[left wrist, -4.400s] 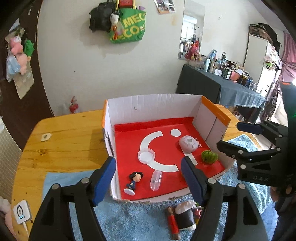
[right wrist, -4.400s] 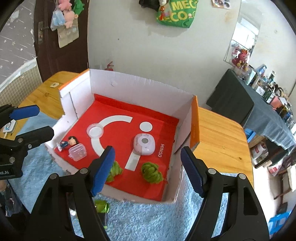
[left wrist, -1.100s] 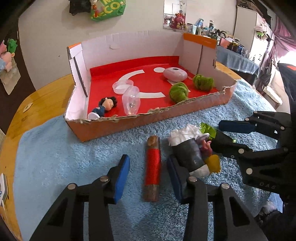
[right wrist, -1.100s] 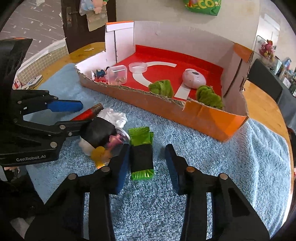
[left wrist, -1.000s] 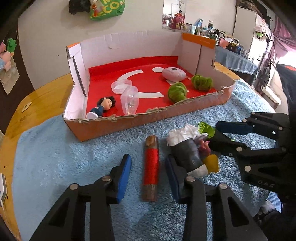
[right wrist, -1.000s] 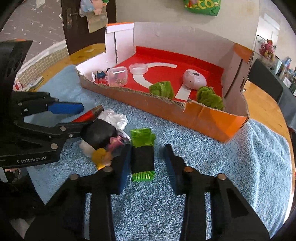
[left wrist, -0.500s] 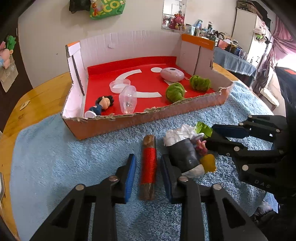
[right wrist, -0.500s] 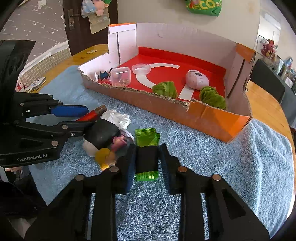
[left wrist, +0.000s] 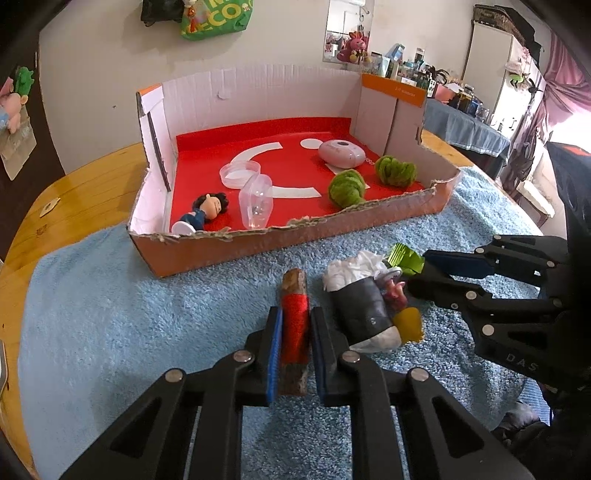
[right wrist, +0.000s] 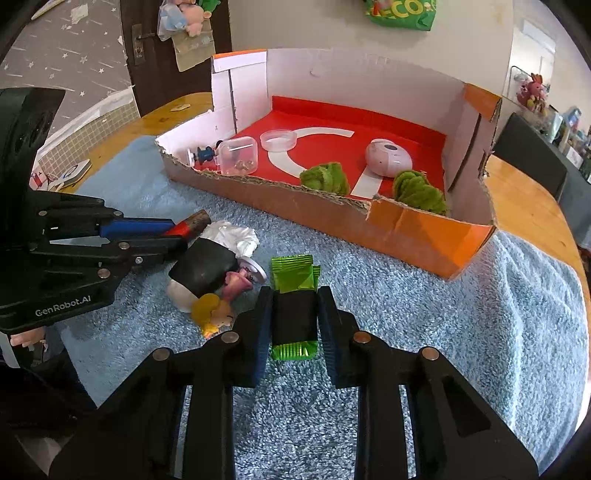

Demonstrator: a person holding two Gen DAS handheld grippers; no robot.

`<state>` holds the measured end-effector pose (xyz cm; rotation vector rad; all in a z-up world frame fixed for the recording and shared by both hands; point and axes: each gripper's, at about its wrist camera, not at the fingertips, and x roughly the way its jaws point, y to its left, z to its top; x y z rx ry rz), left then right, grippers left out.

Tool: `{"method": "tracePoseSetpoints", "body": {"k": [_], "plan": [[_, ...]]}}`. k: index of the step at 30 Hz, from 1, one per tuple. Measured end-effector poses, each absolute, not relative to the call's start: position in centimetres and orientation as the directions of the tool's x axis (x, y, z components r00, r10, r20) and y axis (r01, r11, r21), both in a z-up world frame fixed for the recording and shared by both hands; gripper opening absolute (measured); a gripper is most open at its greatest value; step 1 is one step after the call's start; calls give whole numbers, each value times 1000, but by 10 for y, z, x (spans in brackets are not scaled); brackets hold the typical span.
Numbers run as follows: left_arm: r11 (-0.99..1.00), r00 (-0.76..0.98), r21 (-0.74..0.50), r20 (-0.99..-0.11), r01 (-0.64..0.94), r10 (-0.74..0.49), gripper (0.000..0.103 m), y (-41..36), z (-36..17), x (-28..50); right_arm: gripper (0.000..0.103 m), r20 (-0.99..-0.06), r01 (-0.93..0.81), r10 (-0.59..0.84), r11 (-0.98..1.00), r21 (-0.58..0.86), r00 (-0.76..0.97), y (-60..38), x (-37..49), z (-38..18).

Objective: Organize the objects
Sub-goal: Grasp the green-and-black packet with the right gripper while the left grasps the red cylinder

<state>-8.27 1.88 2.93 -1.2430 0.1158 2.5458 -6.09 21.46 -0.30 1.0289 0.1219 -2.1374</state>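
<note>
My left gripper (left wrist: 295, 332) is shut on a red-wrapped wooden stick (left wrist: 294, 328) that lies on the blue towel (left wrist: 110, 314). My right gripper (right wrist: 294, 314) is shut on a green and black packet (right wrist: 294, 301) that also lies on the towel. Between them lies a black and white roll with a small doll (left wrist: 365, 310), which also shows in the right wrist view (right wrist: 210, 273). Behind stands the open cardboard box (left wrist: 295, 236) with a red floor. It holds a small figurine (left wrist: 205, 212), a clear case (left wrist: 256, 201), a clear lid (left wrist: 240, 171), two green balls (left wrist: 347, 186) and a pink device (left wrist: 341, 153).
The towel covers a round wooden table (left wrist: 81, 177). A small card device (right wrist: 72, 173) lies at the table's left edge. A dark table with clutter (left wrist: 465, 125) stands at the back right. A green bag (left wrist: 216, 16) hangs on the wall.
Both grippers dropped from above the box to the towel. In the last second the left jaws closed on the stick and the right jaws closed on the packet.
</note>
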Motion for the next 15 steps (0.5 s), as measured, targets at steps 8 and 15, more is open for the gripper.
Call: {"method": "tracePoseSetpoints", "body": {"k": [8, 15], "plan": [[-948, -603, -73, -757, -309, 254, 16, 14, 45, -72, 23, -687, 657, -595, -720, 223, -417, 220, -57, 9], [-946, -626, -82, -731, -313, 270, 15, 9, 60, -65, 23, -665, 663, -606, -717, 218, -437, 224, -51, 24]]}}
